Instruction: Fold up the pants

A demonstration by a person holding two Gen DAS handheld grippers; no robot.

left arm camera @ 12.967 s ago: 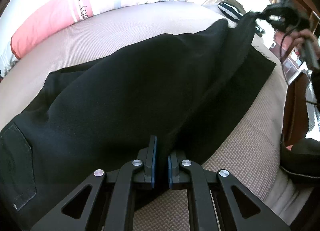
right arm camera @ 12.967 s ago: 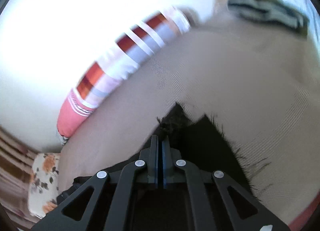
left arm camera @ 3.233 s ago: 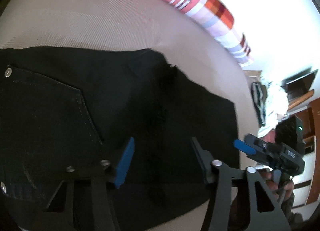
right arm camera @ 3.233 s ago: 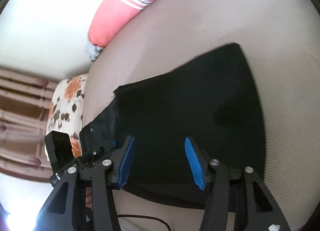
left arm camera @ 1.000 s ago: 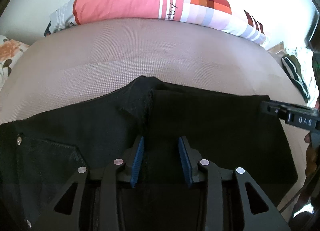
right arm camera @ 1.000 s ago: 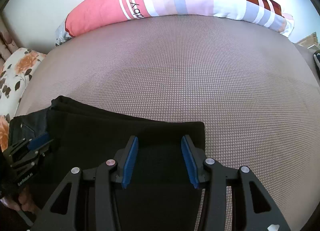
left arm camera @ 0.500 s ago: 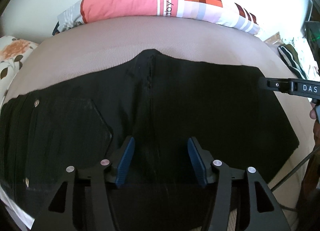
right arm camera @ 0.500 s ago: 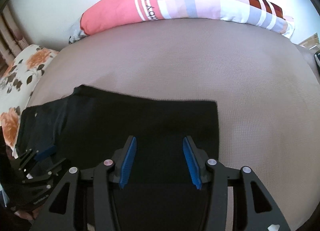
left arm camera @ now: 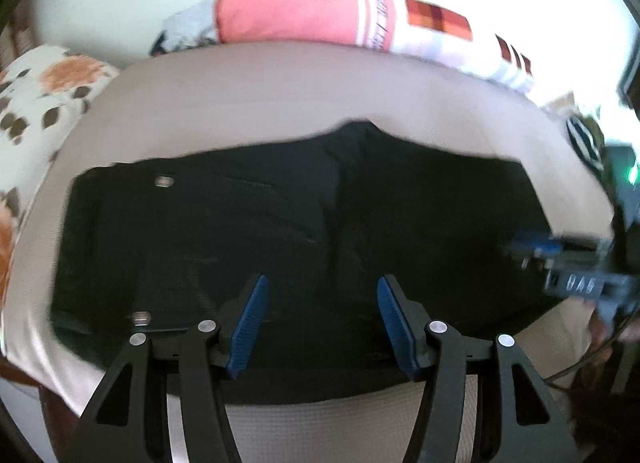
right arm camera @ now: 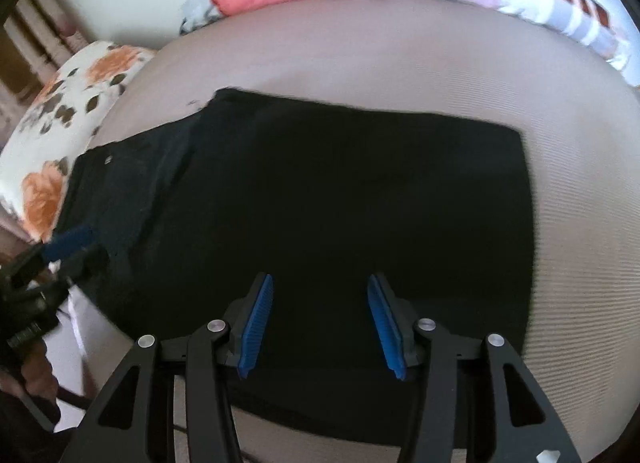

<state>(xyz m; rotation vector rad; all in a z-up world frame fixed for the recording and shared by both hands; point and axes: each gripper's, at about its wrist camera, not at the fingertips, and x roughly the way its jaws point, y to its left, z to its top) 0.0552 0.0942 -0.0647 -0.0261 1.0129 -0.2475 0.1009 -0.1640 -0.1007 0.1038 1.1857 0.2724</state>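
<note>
The black pants lie folded into a flat rectangle on the beige bed; they also show in the right wrist view, with the waist and rivets at the left. My left gripper is open and empty, above the pants' near edge. My right gripper is open and empty, above the near edge of the folded legs. The right gripper also shows at the right of the left wrist view, and the left gripper at the left of the right wrist view.
A long pink, white and checked pillow lies along the far side of the bed. A floral cushion sits at the left end. A dark striped garment lies at the far right.
Both grippers have pulled back and up from the pants, so more of the folded pants and the bed shows. Their jaws have opened wider. The pants lie still.
</note>
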